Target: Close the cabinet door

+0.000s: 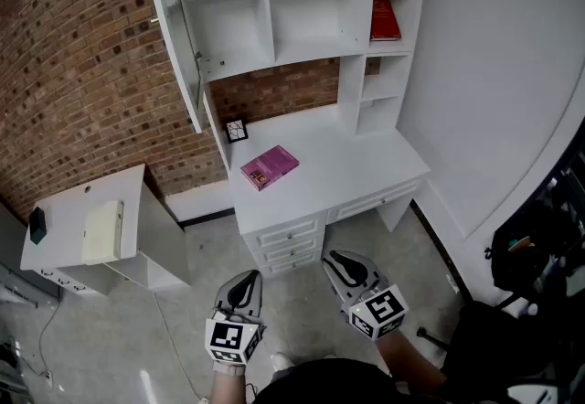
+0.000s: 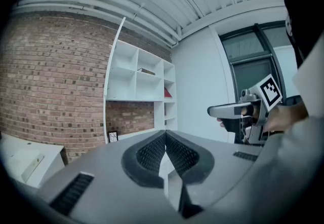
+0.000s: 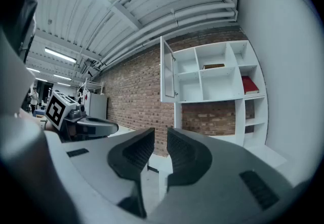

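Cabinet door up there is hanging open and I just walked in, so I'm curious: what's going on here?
A person stands back from the white desk, holding a pair of tongs in each hand. The cabinet door above the desk's left end stands swung wide open. Nothing touches it yet: the left tongs are shut and empty, the right tongs slightly apart and empty, both pointing level toward the desk.

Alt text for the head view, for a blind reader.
A white cabinet door stands swung open at the left of a shelf unit above a desk, against a brick wall. A pink book lies on the desk. The left gripper and right gripper hover low, far from the door.
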